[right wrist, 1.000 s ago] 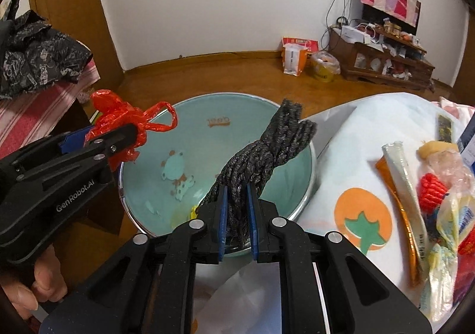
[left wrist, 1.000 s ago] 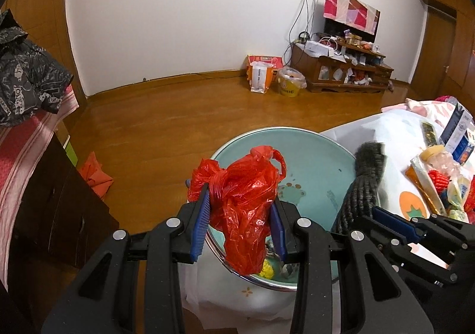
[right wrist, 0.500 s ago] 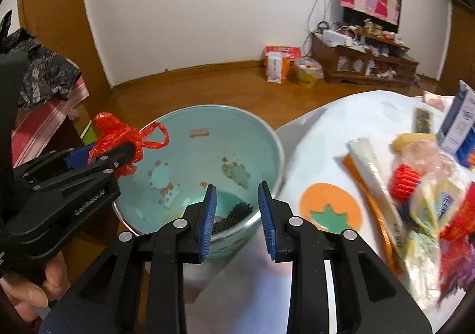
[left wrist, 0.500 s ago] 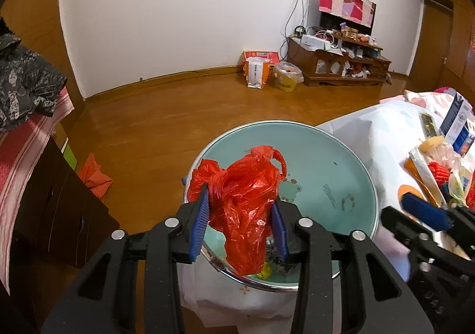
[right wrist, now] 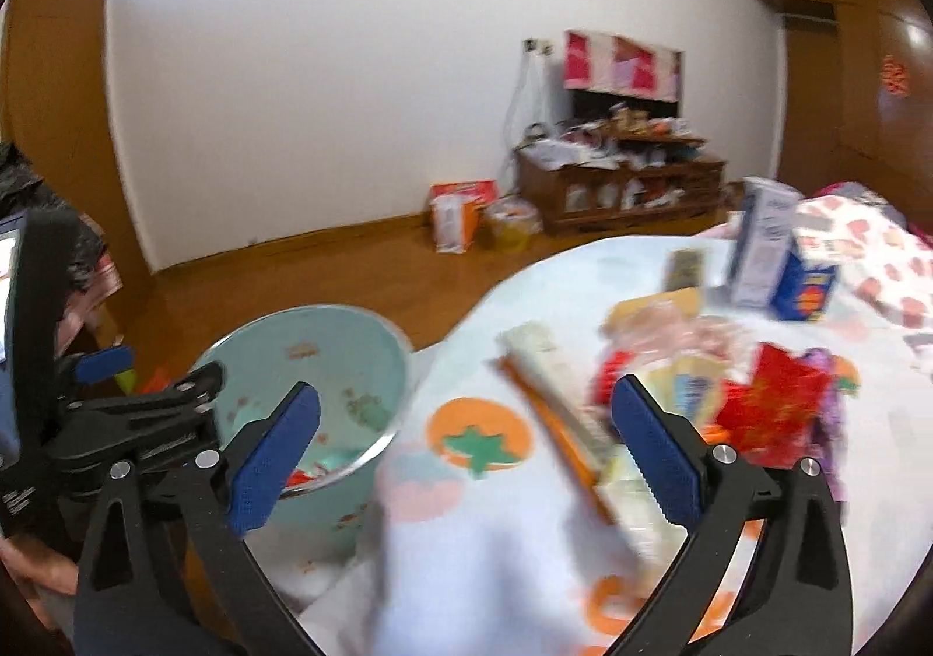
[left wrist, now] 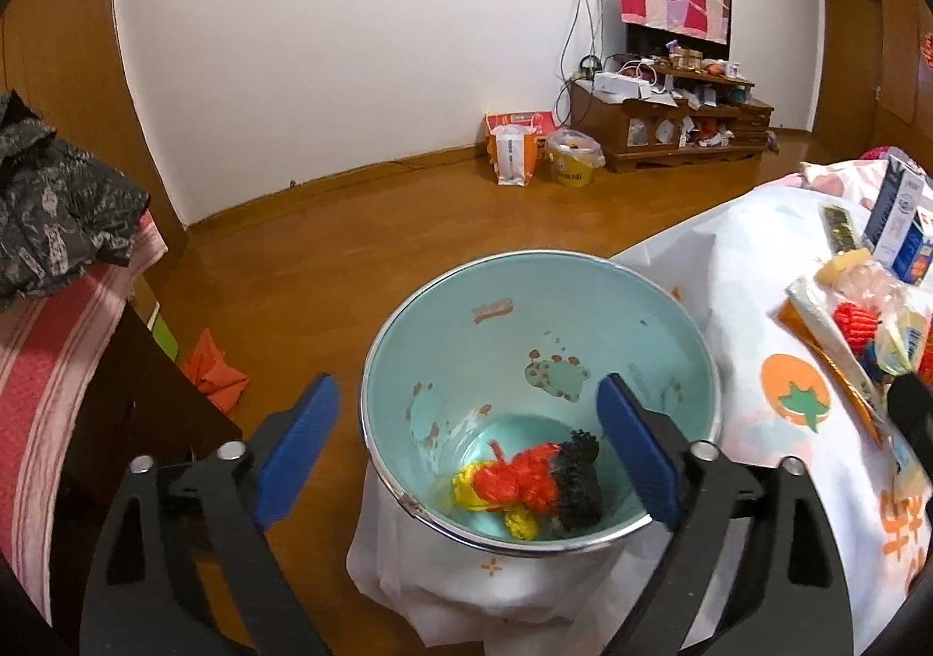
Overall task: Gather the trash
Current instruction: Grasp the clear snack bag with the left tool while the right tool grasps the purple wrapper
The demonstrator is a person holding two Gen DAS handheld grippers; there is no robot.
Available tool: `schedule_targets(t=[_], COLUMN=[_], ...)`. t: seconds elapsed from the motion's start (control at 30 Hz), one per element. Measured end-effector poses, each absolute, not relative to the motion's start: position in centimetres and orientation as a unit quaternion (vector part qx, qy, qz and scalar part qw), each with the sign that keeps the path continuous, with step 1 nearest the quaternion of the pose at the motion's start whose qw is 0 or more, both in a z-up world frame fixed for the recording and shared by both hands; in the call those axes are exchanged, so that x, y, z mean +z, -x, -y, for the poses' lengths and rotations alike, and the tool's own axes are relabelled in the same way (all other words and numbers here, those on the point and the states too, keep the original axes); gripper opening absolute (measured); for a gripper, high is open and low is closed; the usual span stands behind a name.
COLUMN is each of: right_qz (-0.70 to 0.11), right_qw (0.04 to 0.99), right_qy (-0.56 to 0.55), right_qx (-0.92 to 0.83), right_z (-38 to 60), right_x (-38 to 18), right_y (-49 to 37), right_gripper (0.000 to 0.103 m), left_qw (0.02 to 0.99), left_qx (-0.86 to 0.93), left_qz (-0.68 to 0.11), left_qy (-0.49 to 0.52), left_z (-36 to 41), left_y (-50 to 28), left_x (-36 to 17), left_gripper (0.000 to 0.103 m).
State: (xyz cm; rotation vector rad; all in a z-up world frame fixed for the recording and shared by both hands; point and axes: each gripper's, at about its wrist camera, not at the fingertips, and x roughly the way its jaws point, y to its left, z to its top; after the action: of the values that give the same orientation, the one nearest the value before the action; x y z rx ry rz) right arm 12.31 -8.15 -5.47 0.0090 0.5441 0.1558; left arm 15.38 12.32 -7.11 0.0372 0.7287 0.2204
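We are holding our left gripper over the blue bucket with its fingers wide apart and nothing between them. Down at the bottom of the bucket, the red bag is lying between a yellow scrap and the dark rope, touching both. We are holding our right gripper over the table cloth, fingers wide apart too, near the blurry pile of wrappers.
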Motion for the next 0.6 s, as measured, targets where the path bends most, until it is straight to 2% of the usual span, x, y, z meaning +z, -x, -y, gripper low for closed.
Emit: schedule_targets(t=[0.17,0.6], right_qz=[-0.267,-0.288], right_qw=[0.962,0.952], right_qy=[-0.02,-0.072], right_qx=[0.044,-0.072], right_z=[11.6,22.8], right_x=[-4.8,-6.8], right_y=[-10.8,-5.5], right_gripper=[0.098,0.097], left_qw=[0.933,0.927], left_qx=[0.096,0.007], left_qz=[-0.346,-0.372], left_qy=[-0.027,-0.048], left_z=[-10.2,-3.0], left_y=[-14.1,-12.2], left_x=[-6.2,-7.0], left_gripper=[0.097,0.097])
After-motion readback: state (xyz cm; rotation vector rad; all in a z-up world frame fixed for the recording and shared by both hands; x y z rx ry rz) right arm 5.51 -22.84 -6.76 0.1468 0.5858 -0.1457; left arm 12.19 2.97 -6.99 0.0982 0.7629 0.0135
